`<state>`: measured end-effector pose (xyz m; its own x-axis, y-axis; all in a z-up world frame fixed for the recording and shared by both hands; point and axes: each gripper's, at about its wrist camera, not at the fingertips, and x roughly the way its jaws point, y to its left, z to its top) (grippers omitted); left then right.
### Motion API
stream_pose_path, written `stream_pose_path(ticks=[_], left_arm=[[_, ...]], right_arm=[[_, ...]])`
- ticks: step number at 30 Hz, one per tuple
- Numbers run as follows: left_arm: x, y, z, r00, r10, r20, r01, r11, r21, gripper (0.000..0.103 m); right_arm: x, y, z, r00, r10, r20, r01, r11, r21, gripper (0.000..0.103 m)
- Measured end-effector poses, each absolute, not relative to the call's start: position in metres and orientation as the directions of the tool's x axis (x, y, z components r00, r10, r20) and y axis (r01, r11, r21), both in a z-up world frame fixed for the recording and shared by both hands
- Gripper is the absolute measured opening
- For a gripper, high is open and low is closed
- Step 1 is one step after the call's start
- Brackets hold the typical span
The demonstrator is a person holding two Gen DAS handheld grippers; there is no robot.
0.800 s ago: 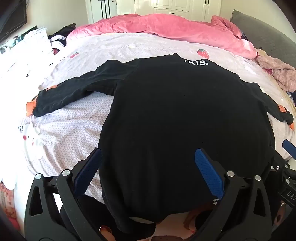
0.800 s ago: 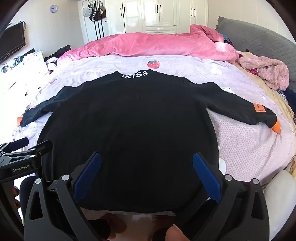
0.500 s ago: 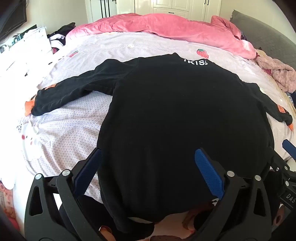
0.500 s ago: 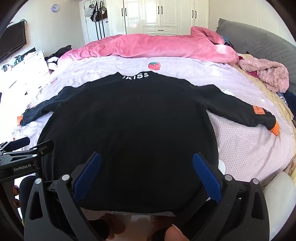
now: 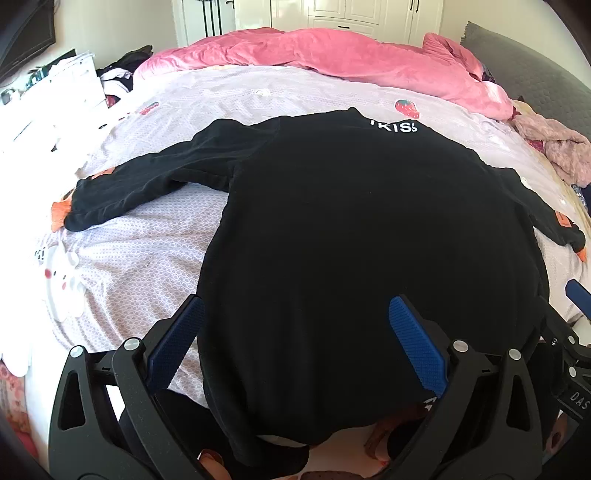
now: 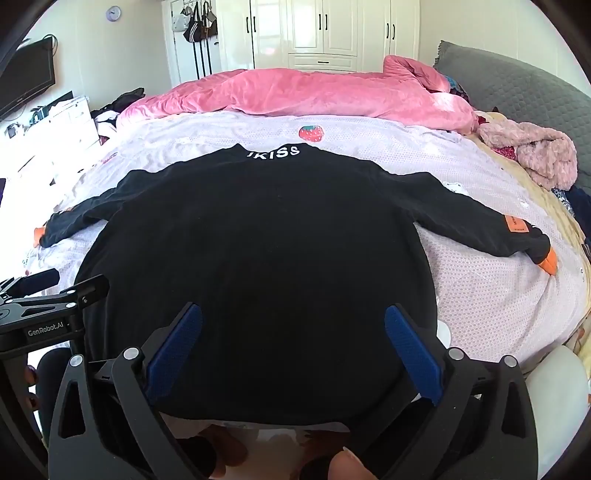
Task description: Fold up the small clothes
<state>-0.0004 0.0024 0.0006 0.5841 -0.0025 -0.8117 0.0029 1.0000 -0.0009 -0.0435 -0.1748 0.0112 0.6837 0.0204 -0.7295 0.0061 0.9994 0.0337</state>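
A small black long-sleeved top (image 5: 362, 229) lies spread flat on the bed, collar with white letters (image 6: 275, 152) at the far side and both sleeves stretched out. It fills the middle of the right wrist view (image 6: 258, 266) too. The left sleeve (image 5: 147, 184) ends in an orange cuff; the right sleeve (image 6: 491, 229) carries an orange patch. My left gripper (image 5: 295, 332) is open above the hem's left part. My right gripper (image 6: 293, 332) is open above the hem's right part. Neither holds cloth.
The bed has a pale lilac sheet (image 6: 498, 295) with strawberry prints. A pink duvet (image 6: 314, 96) is bunched along the far side, a fluffy pink garment (image 6: 532, 155) lies at the right. White drawers (image 5: 55, 96) stand left; wardrobes (image 6: 325, 33) at the back.
Both grippers have drawn back and up a little, so the top sits slightly lower and farther in view. The top has not moved and both stay open.
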Motion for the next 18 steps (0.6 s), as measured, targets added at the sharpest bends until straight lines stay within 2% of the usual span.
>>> stream_pose_path(ticks=[18], left_arm=[[0.0004,0.0026,0.0002,0.586,0.003,-0.811,0.002,1.000,0.005,0.094]], right_arm=[[-0.0418,-0.1715,0.0082,0.682,0.021,-0.731,0.003,0.999,0.032,0.099]])
